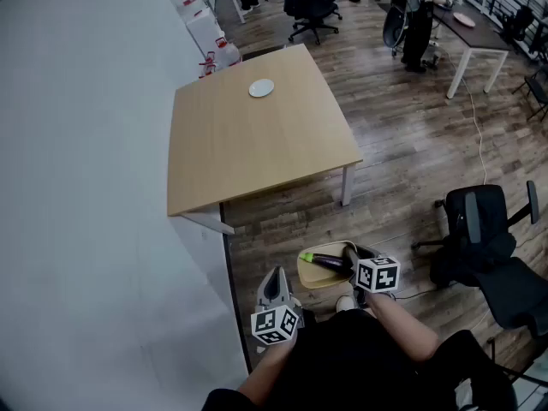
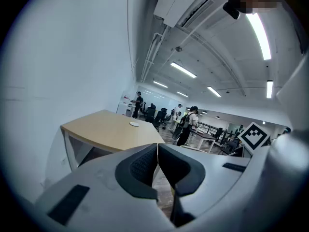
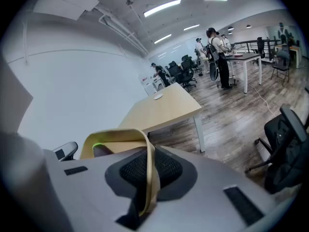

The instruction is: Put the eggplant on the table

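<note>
Purple-black eggplant (image 1: 330, 263), green-tipped, in tan bowl (image 1: 309, 279), right gripper (image 3: 147, 178) jaws pinching rim, left gripper (image 2: 158, 164) jaws together.

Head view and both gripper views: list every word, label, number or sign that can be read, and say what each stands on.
No words or numbers can be read in any view.
Marker cubes on the left gripper and right gripper: black-and-white square patterns only, no letters.
Tan tray in the right gripper: no print.
White containers beyond the table: red patches, too small to read.
</note>
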Demonstrator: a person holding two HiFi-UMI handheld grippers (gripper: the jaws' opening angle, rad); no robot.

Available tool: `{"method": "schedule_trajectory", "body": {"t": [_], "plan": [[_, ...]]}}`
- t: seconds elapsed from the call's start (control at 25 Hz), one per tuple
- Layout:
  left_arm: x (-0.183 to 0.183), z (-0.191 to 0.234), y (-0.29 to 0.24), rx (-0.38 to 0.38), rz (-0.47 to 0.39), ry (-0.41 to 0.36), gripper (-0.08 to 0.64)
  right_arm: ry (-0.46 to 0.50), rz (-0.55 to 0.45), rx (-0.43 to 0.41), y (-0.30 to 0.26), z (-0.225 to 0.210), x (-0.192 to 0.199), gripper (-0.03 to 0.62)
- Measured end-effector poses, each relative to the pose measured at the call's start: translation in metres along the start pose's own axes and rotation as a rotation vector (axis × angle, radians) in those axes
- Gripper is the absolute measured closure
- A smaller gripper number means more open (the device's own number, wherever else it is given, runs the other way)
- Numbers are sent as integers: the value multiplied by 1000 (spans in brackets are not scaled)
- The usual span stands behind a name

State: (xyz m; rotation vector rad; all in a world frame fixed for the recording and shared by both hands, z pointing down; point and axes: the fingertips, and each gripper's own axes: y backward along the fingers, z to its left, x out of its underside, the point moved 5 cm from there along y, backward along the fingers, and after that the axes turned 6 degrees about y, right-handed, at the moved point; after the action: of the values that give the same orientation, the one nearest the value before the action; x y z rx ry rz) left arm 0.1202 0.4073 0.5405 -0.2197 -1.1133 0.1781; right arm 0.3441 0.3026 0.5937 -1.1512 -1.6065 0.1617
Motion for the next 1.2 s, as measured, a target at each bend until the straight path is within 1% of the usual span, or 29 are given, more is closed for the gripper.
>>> {"method": "schedule_trajectory", "body": {"t": [0.16, 0.28, 0.44, 0.6, 0.76, 0.92, 1.12, 1.2], "plan": [[-1, -6, -8, 25, 0, -26, 545, 28, -22, 16, 1, 2, 1, 512], [-2, -5, -14, 20, 0, -31, 545, 51, -24, 17, -1, 2, 1, 514], [-1, -6, -18, 7, -9, -37, 545, 111, -49, 56, 3, -2, -4, 512], [1, -5, -23, -26, -28, -29, 545, 93, -62, 28, -4, -7, -10, 512], [0, 2, -35, -35, -17, -19, 545, 80, -61, 18, -18, -7, -22, 512], [-8, 20, -65, -27, -15, -19, 545, 84, -66, 32, -44, -8, -40, 511], [-39, 53, -127, 5, 13, -24, 545, 57, -58, 64, -98, -3, -84, 511], [-48, 67, -148, 17, 24, -30, 545, 61, -56, 78, -118, 0, -98, 511]]}}
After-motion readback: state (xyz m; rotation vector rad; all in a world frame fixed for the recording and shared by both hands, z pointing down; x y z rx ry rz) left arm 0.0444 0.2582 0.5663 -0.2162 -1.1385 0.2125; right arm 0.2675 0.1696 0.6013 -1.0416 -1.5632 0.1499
